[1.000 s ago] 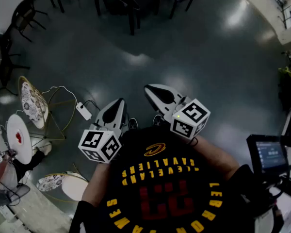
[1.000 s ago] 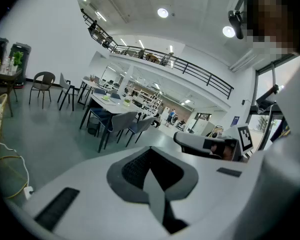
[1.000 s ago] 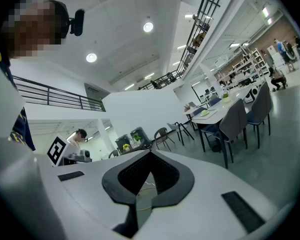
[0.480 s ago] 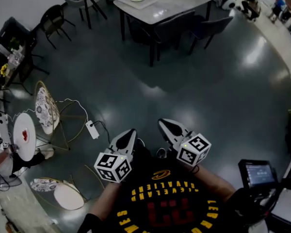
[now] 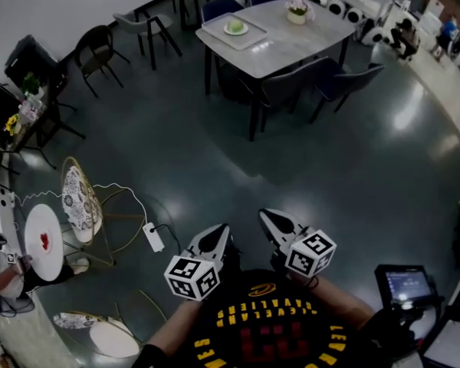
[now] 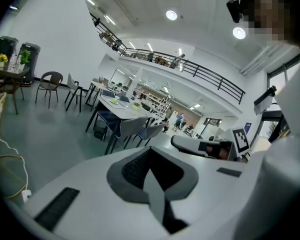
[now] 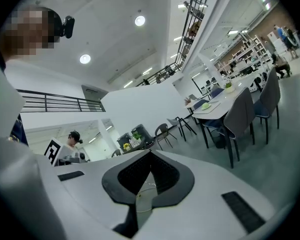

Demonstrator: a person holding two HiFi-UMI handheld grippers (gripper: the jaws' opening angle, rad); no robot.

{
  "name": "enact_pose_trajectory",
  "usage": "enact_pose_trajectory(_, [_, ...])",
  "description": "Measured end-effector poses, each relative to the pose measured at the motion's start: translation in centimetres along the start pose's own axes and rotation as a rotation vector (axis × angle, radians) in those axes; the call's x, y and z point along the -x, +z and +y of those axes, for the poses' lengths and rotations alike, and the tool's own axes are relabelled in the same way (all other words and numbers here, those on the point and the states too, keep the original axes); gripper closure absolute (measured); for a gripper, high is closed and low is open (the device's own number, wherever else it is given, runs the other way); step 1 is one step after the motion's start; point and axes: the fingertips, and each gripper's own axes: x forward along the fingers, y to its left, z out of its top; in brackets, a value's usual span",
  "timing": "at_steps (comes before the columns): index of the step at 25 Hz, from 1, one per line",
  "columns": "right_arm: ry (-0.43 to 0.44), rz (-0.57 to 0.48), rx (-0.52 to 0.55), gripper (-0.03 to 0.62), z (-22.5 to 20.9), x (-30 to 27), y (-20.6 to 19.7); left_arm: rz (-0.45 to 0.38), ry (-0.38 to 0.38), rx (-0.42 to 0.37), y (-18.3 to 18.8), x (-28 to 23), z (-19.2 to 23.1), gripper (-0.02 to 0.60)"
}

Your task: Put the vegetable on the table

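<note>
A pale green vegetable [image 5: 235, 27] lies on a white tray [image 5: 249, 37] on the grey table [image 5: 307, 37] far ahead across the floor. The right gripper view shows the vegetable [image 7: 206, 105] as a small green lump on the table [image 7: 225, 106]. Both grippers are held close to the person's chest, well short of the table. My left gripper [image 5: 217, 238] is shut and holds nothing; its jaws [image 6: 151, 159] meet in a closed seam. My right gripper [image 5: 273, 221] is shut too, and nothing sits between its jaws [image 7: 150, 169].
Dark chairs [image 5: 345, 79] ring the table, and a potted plant [image 5: 296, 6] stands on it. At the left are a small round white table [image 5: 42, 240], a wire chair with a patterned cushion [image 5: 78, 202] and a power strip with cable [image 5: 153, 238]. A screen [image 5: 402, 284] stands at lower right.
The head view has lifted, so the table with the tray has come fully into sight at the top. Both grippers now sit lower in the frame and remain shut.
</note>
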Motion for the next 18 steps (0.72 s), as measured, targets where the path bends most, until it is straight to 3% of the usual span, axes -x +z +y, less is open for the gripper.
enact_pose_trajectory(11, [-0.069, 0.001, 0.005, 0.589, -2.9, -14.9, 5.6, 0.011, -0.051, -0.058, 10.9, -5.7, 11.5, 0.581])
enact_pose_trajectory(18, [-0.078, 0.055, -0.008, 0.589, -4.7, -20.2, 6.6, 0.03, -0.054, 0.031, 12.8, -8.2, 16.0, 0.581])
